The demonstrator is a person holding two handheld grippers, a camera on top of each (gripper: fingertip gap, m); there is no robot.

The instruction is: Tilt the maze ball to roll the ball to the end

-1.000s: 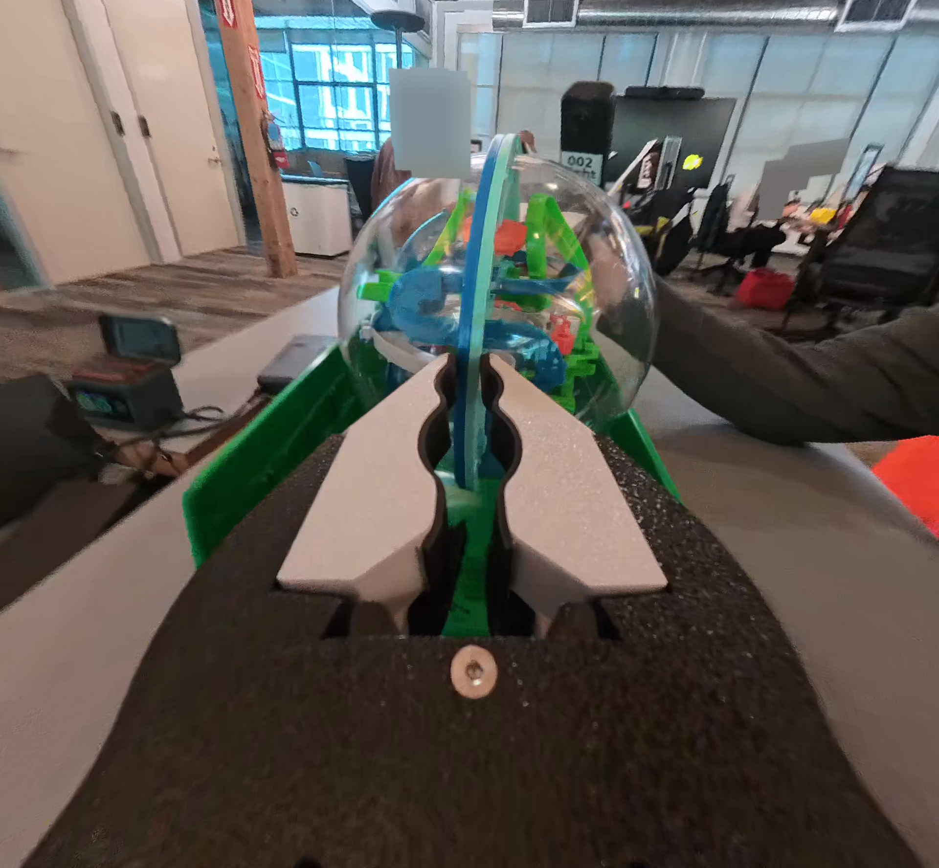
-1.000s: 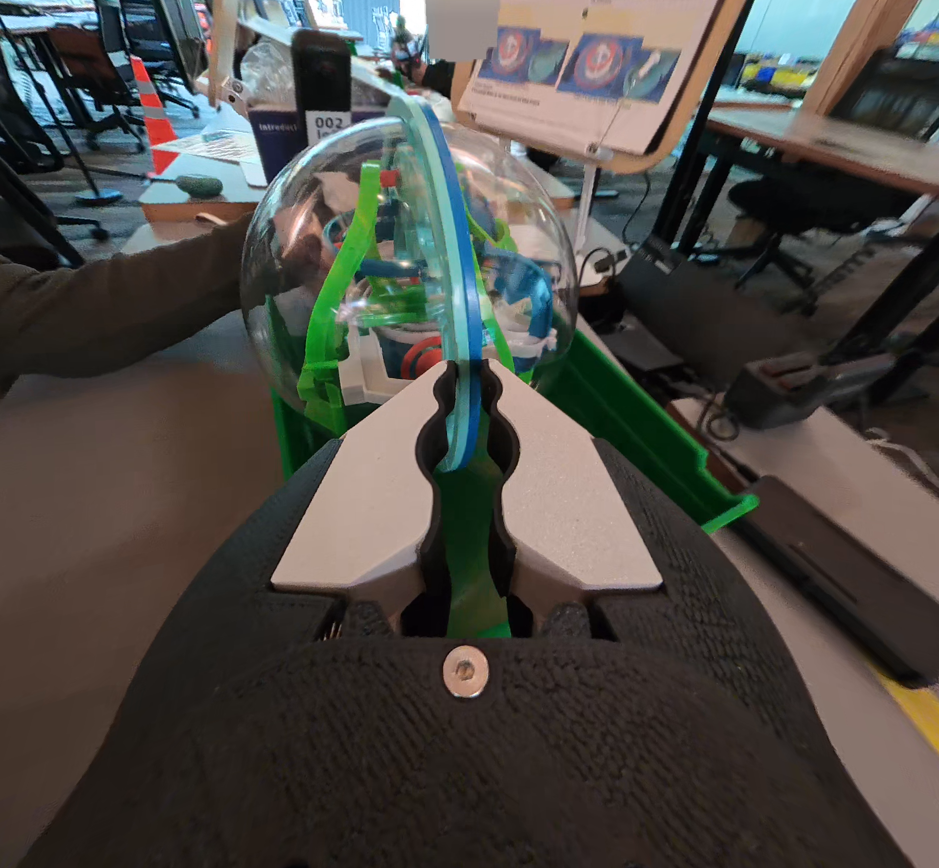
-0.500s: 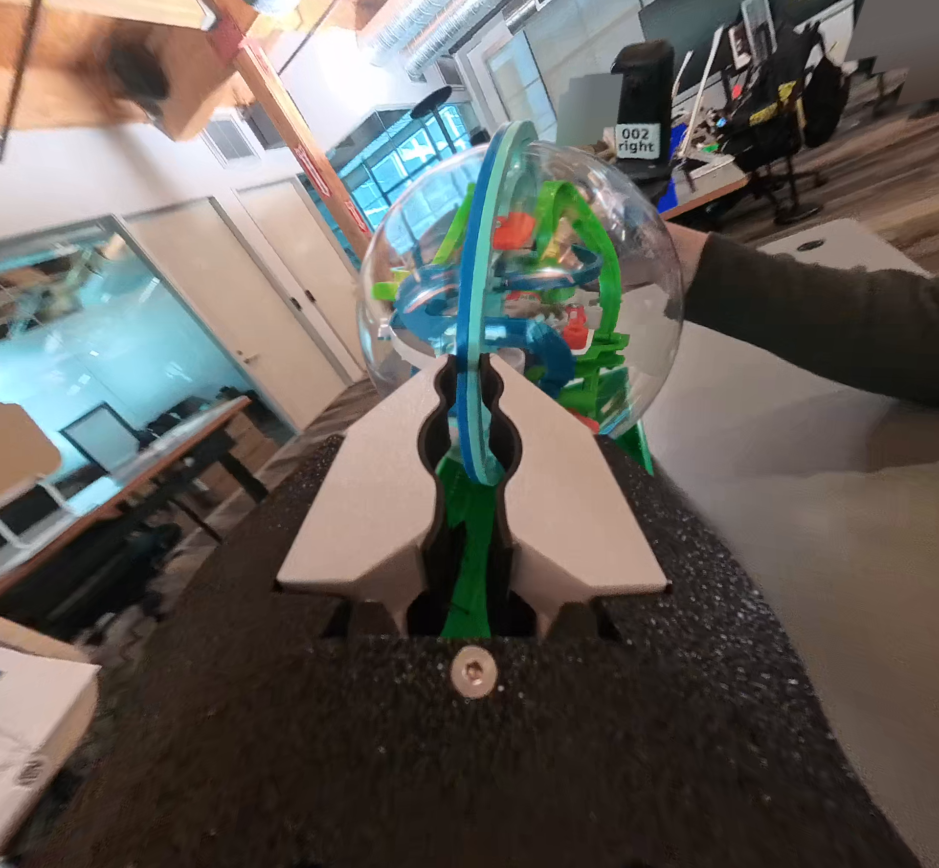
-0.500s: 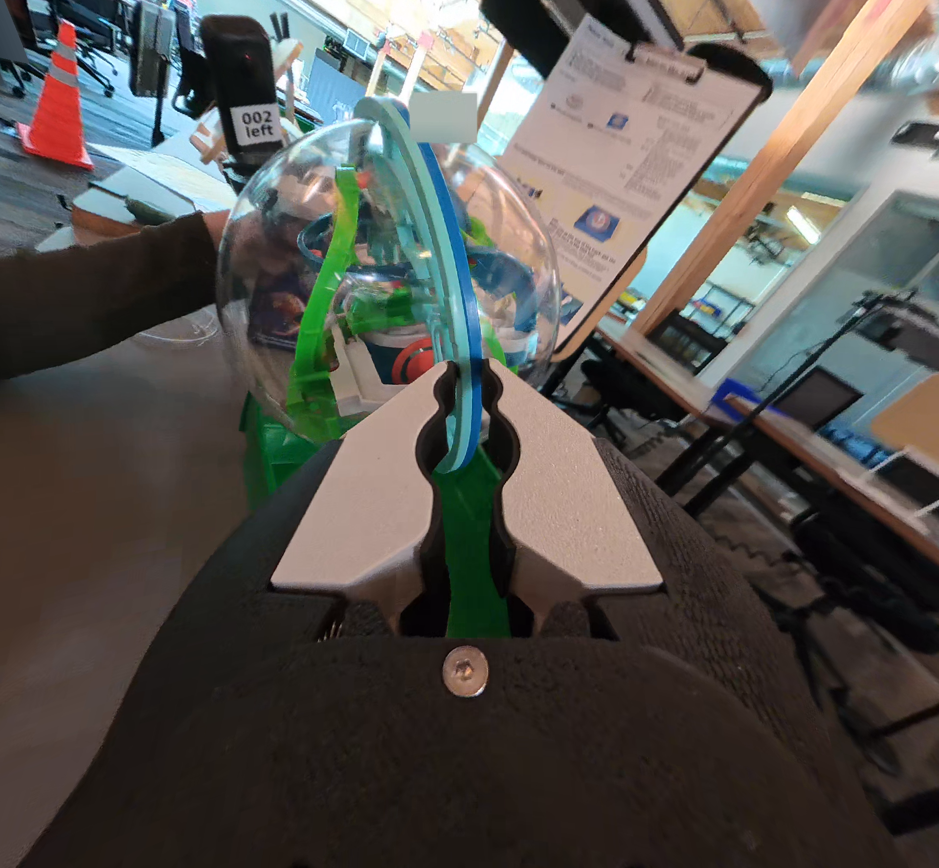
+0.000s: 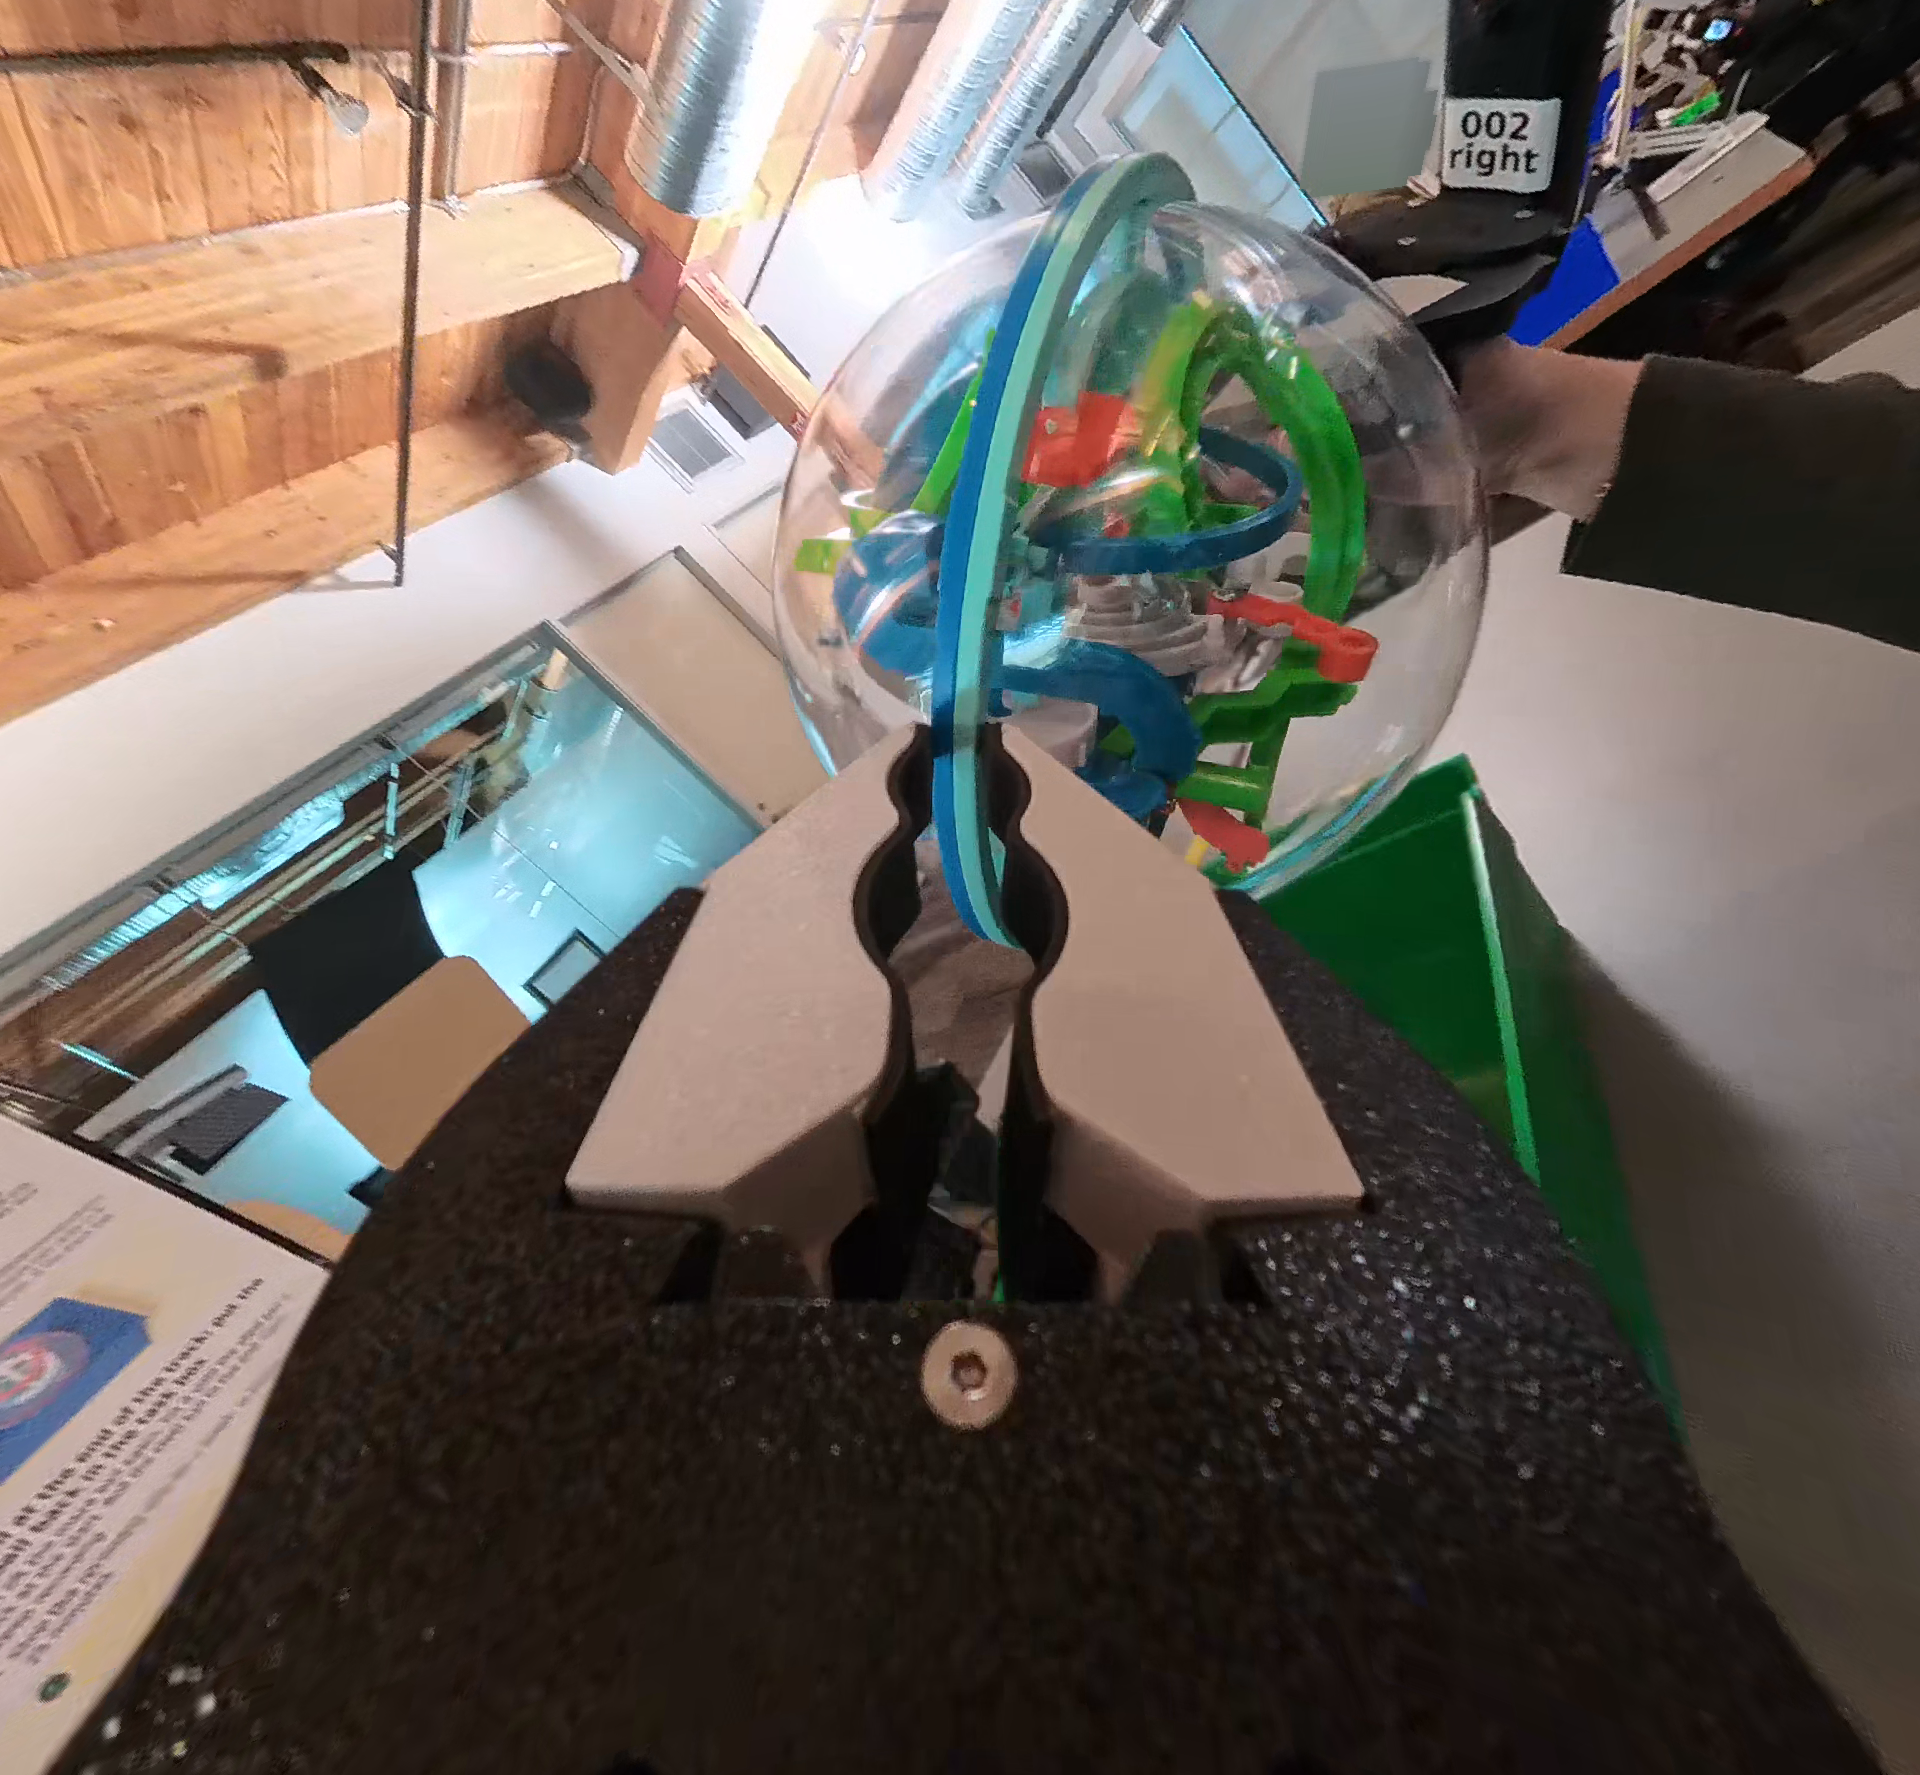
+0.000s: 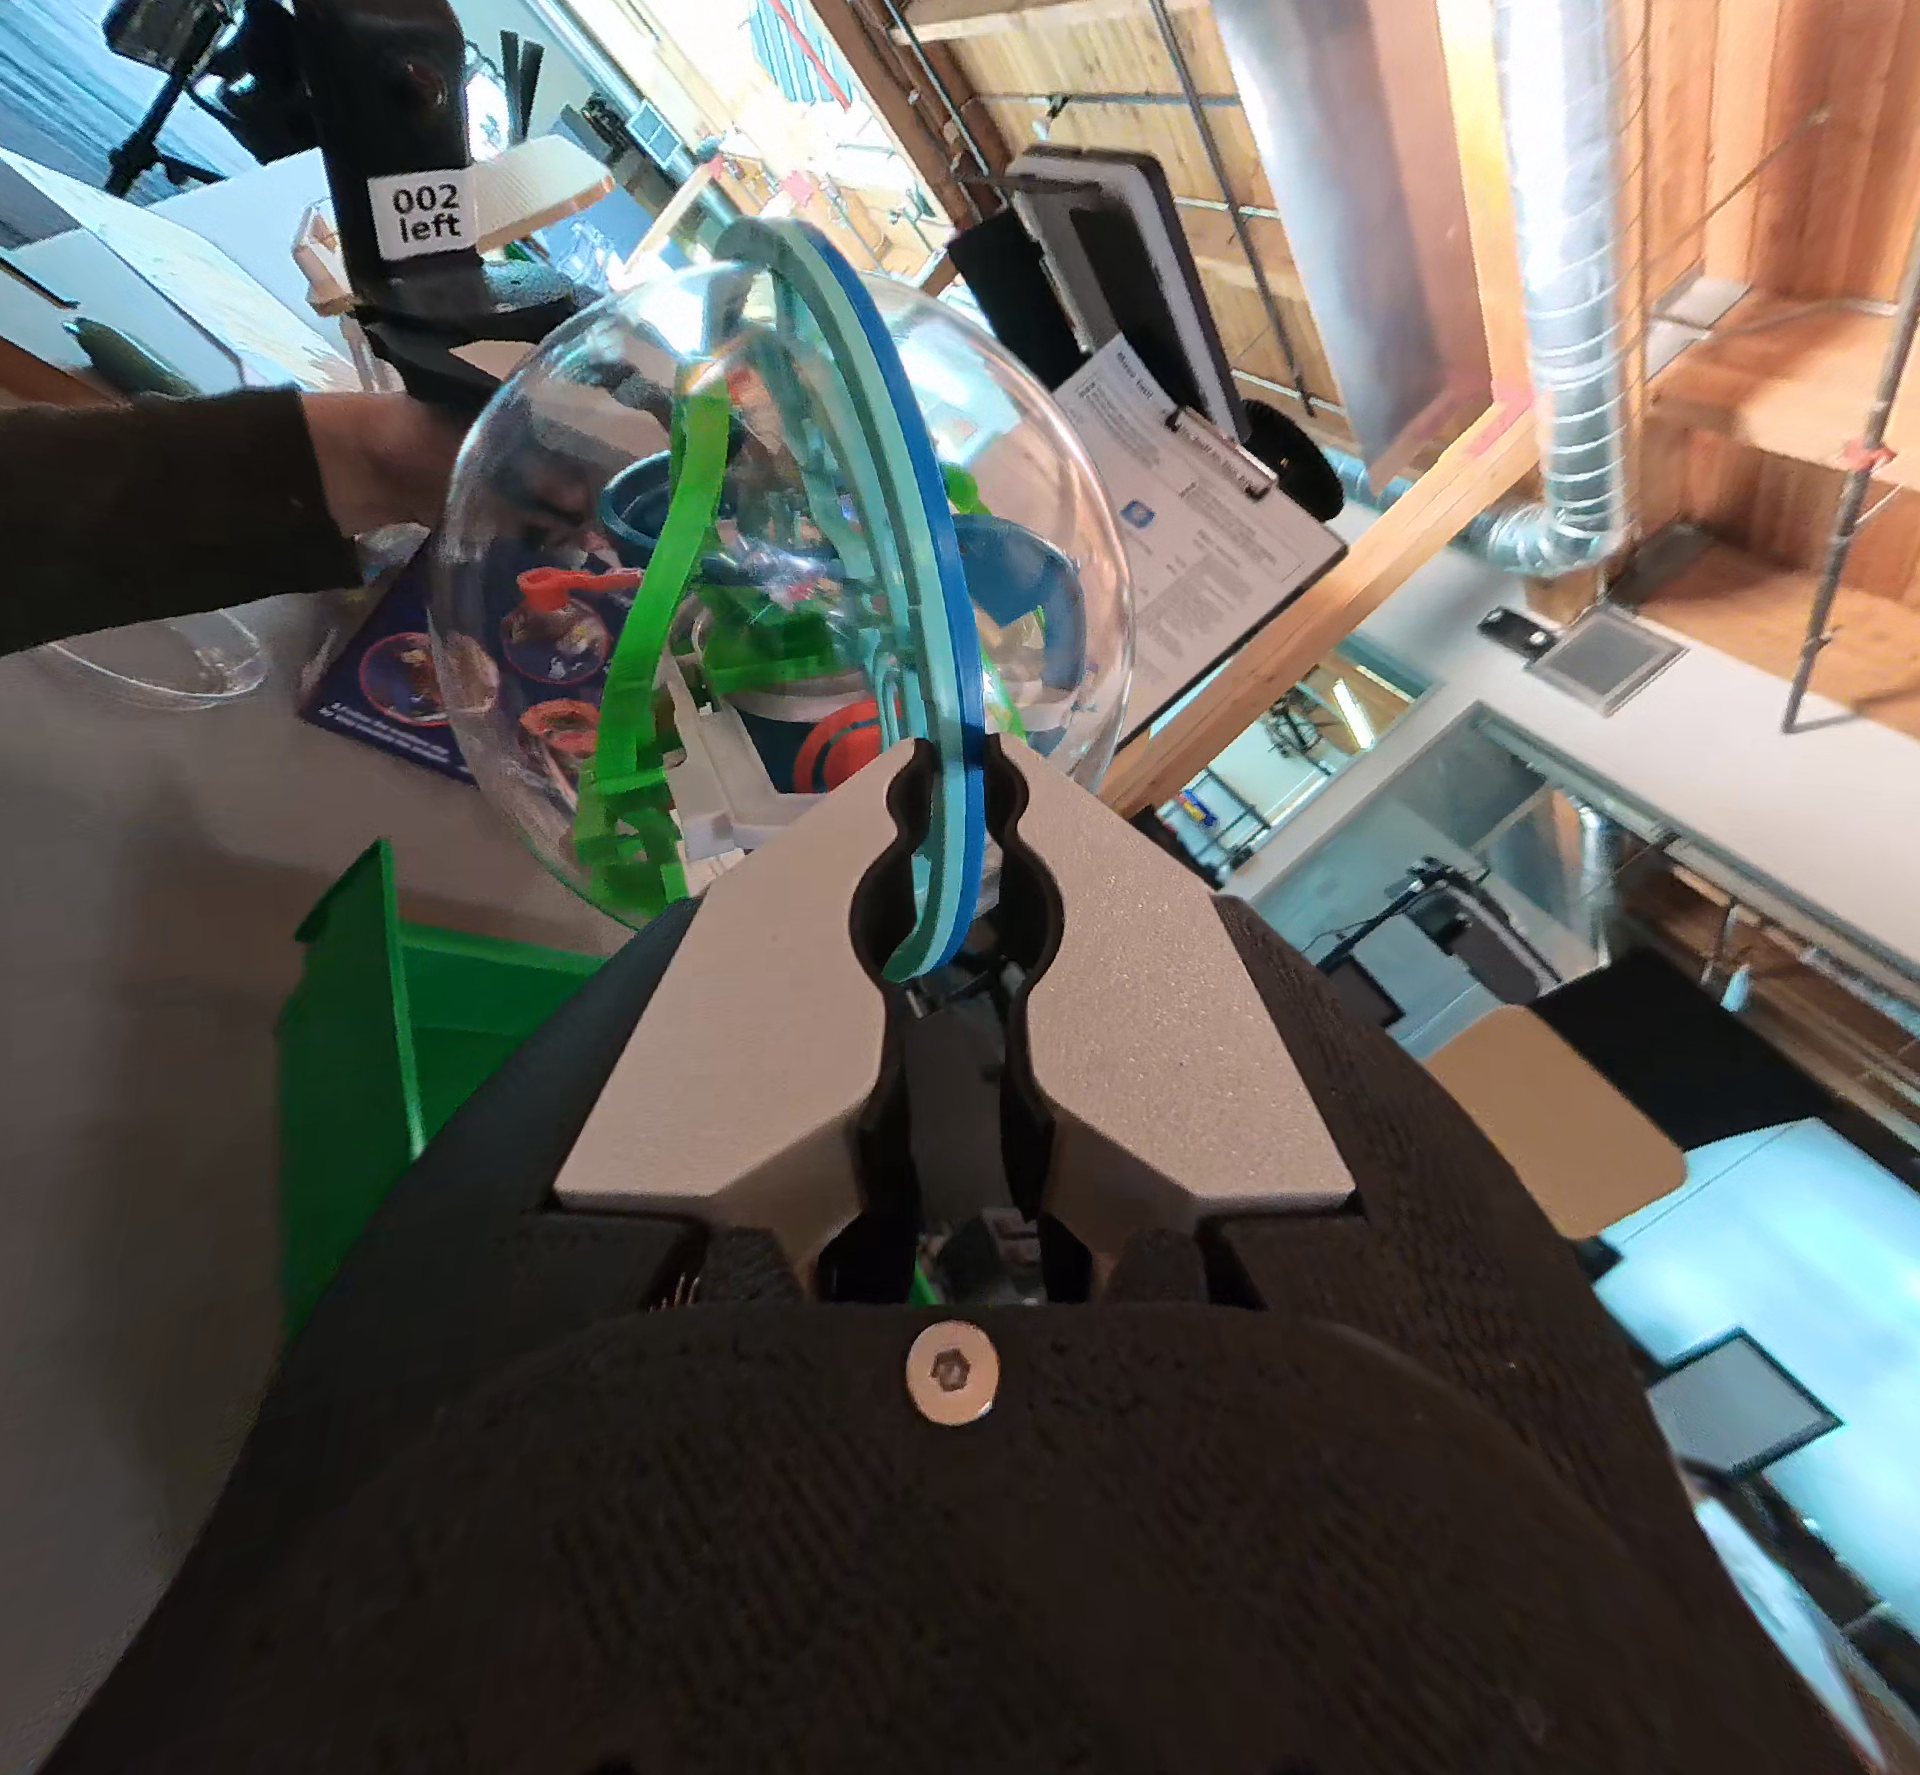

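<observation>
both grippers clamp the blue rim (image 5: 961,645) of the maze ball (image 5: 1132,541), left gripper (image 5: 961,749) and right gripper (image 6: 954,759) on opposite sides, likely so it can be tipped freely. the clear sphere, packed with green, blue and orange tracks, hangs tilted above a green tray (image 5: 1434,904).

I see a clear maze ball (image 5: 1127,520) with a rim (image 5: 961,686) banded dark blue and pale teal. Its tracks inside are bright green, blue and red, with grey-white parts. My grippers' fingers (image 6: 748,977) are light grey on speckled black bodies. The tray (image 6: 353,1029) is green, the table (image 5: 1714,842) off-white, the sleeve (image 6: 156,499) dark.
</observation>
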